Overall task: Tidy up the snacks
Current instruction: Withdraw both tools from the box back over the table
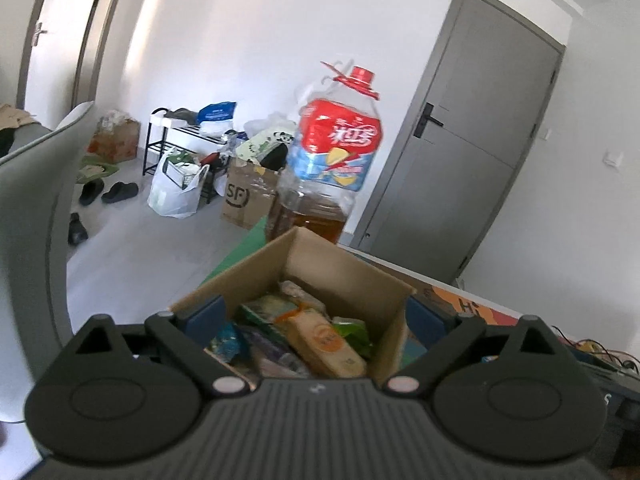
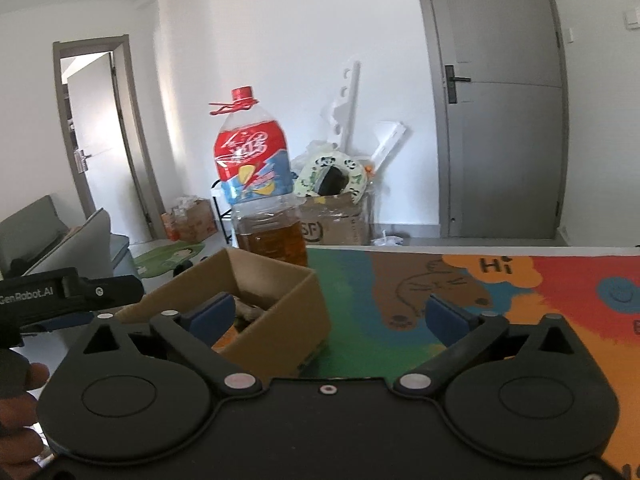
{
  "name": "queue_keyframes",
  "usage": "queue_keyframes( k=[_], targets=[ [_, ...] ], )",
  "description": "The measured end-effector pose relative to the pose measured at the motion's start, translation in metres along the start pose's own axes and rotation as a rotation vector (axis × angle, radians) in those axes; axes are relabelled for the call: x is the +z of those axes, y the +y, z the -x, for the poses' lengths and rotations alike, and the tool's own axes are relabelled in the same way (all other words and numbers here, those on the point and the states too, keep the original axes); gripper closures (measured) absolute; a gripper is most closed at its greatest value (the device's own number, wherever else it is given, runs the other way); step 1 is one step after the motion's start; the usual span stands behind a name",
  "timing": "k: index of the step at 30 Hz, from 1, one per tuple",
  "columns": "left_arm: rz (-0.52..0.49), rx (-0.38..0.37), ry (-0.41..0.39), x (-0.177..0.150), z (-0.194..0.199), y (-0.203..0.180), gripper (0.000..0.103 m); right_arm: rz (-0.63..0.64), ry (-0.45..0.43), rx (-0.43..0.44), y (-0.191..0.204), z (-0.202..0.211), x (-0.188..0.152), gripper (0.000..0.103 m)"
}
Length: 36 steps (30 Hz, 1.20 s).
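1. Cardboard box (image 1: 344, 280) sits on a colourful cartoon mat (image 2: 520, 292), near the mat's far left corner; open top, flaps up.
2. Snack packets (image 1: 304, 332) fill the box: a tan packet with an orange circle, green wrappers, a blue one, piled loosely. In the right wrist view only a bit of the contents shows over the rim (image 2: 248, 310).
3. Left gripper (image 1: 316, 316) jaws wide apart, blue pads either side of the box's near end, not pressing on it; nothing held.
4. Right gripper (image 2: 332, 316) jaws also spread wide, empty; left pad in front of the box's near wall, right pad over the mat's brown bear figure. Contact with the box cannot be told.
5. Big oil bottle (image 2: 256, 184), red cap, red and blue label, amber liquid low down, stands upright just behind the box.
6. Left gripper body and part of a hand (image 2: 20, 400) show at the left edge of the right wrist view.
7. Background: grey door (image 1: 472, 136), "SF" carton (image 1: 248, 196), white plastic bag (image 1: 176, 192), black rack, slippers on the floor.
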<state>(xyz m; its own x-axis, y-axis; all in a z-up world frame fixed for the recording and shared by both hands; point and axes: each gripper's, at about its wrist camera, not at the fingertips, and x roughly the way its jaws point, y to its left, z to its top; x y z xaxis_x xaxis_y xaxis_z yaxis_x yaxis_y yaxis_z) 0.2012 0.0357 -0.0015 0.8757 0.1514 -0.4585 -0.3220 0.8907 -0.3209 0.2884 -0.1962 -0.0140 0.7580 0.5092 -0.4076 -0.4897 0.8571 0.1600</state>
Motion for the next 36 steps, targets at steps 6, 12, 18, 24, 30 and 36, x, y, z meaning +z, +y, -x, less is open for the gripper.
queue_keyframes(
  k=[6,12,18,24,30,36],
  targets=[
    [-0.022,-0.028,0.013,-0.003,0.002,-0.019,0.006,-0.026,0.002,-0.022,-0.018,0.008,-0.003,0.000],
    [-0.041,-0.054,0.011,-0.007,0.001,-0.036,0.002,-0.042,0.005,-0.049,-0.034,0.014,-0.006,0.000],
    [-0.089,-0.111,0.040,-0.013,-0.004,-0.060,0.000,-0.064,0.005,-0.075,-0.051,0.020,-0.010,0.000],
    [-0.132,-0.158,0.060,-0.023,-0.010,-0.083,0.000,-0.080,0.003,-0.099,-0.069,0.027,-0.012,0.000],
    [-0.156,-0.181,0.077,-0.033,-0.018,-0.105,0.000,-0.108,-0.001,-0.123,-0.091,0.032,-0.016,0.000],
    [-0.176,-0.186,0.103,-0.043,-0.031,-0.124,0.000,-0.124,0.006,-0.138,-0.110,0.035,-0.021,0.000]
  ],
)
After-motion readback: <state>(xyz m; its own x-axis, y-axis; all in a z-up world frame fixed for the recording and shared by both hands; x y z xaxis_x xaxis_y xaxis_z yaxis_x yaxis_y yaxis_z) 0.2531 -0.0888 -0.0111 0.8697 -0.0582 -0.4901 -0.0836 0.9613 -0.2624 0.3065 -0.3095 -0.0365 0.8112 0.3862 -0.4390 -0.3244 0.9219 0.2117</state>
